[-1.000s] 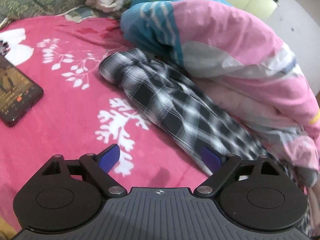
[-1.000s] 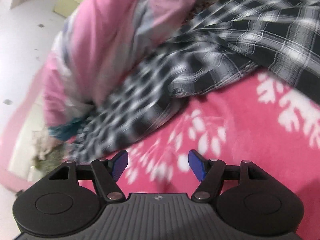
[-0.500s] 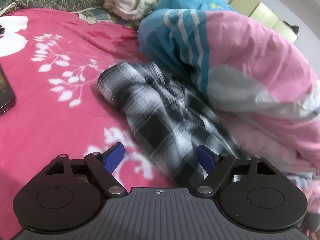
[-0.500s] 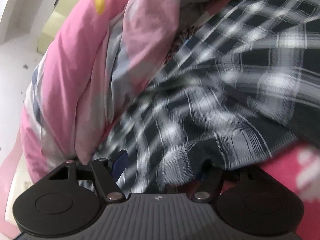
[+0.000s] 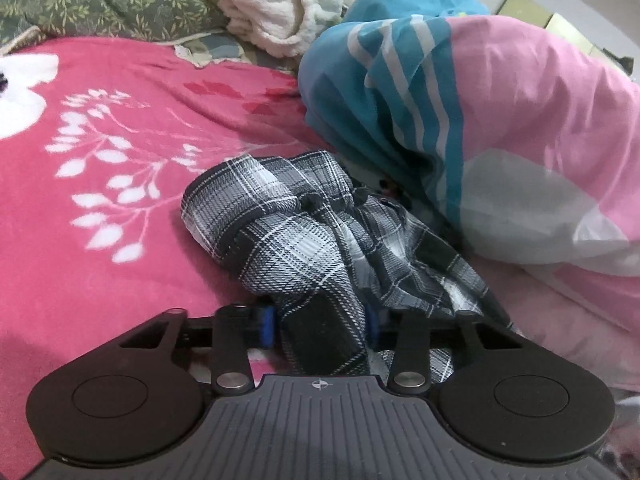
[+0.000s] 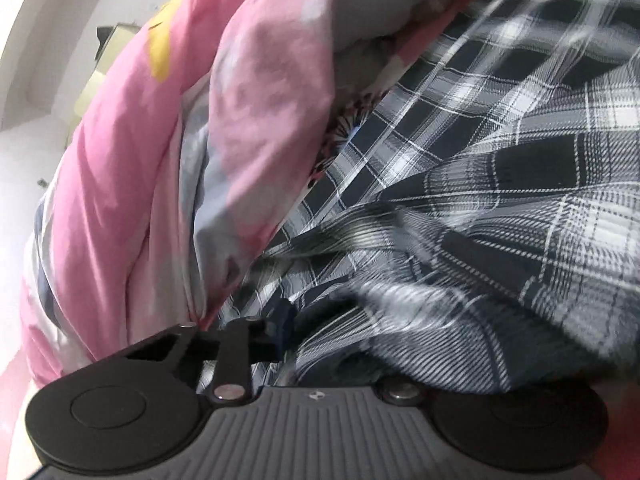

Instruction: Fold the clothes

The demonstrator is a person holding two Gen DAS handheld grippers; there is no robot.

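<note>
- The plaid shirt (image 5: 304, 232) is black, white and grey check, all bunched up and twisted into a rope-like lump.
- It lies on the pink blanket (image 5: 100, 208) with white leaf prints, pushed right up against the pink-and-teal duvet (image 5: 500, 128).
- Left gripper (image 5: 320, 326): jaws closing, blue pads on either side of a fold of the shirt, fabric squeezed between them.
- Right gripper (image 6: 320, 344): jaws closing too, shirt cloth draped over the right finger and bunched between the fingers; can't see that pad, so can't tell if it's clamped.
</note>
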